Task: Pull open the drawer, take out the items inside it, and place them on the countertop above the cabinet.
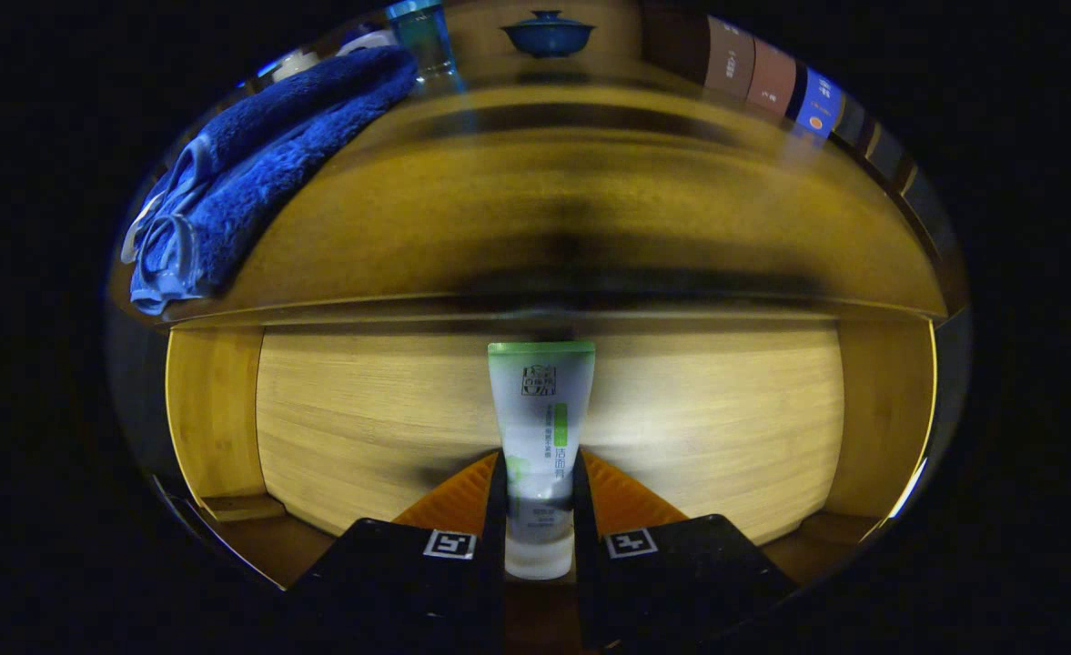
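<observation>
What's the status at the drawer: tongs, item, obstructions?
Tongs shut on the tube. Tube upright in the open drawer, not yet on the countertop. Blue towel lying on the countertop's side.

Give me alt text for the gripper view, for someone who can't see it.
The gripper is shut on a white tube with a green end, held over the open wooden drawer. Beyond it on the countertop lie a folded blue towel and a blue lidded bowl.
</observation>
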`<state>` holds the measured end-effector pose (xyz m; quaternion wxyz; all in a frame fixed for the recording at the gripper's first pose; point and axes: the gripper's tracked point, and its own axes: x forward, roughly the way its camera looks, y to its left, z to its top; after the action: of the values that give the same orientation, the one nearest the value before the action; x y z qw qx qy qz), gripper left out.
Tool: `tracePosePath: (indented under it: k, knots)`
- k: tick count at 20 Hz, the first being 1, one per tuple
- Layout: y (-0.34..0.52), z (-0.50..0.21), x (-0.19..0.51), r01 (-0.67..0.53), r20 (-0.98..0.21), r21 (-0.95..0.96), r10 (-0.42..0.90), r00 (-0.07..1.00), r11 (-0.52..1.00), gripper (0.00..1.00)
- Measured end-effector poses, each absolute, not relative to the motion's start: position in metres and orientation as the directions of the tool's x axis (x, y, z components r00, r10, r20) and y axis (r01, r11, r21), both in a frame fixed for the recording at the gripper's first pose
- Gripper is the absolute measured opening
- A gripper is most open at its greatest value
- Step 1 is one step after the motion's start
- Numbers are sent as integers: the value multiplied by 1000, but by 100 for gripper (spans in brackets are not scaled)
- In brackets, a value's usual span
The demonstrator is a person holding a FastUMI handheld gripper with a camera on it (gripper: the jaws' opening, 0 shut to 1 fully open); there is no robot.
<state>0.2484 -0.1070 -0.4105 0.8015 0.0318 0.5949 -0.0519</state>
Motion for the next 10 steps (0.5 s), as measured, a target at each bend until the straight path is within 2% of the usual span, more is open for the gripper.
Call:
tracePosePath:
  k: [2, 10]
  knots:
    - [-105, -406, 246, 98, -954, -32, -59, 294, 995, 36]
    - [-94, -348, 220, 115, -936, 93, 48, 348, 989, 37]
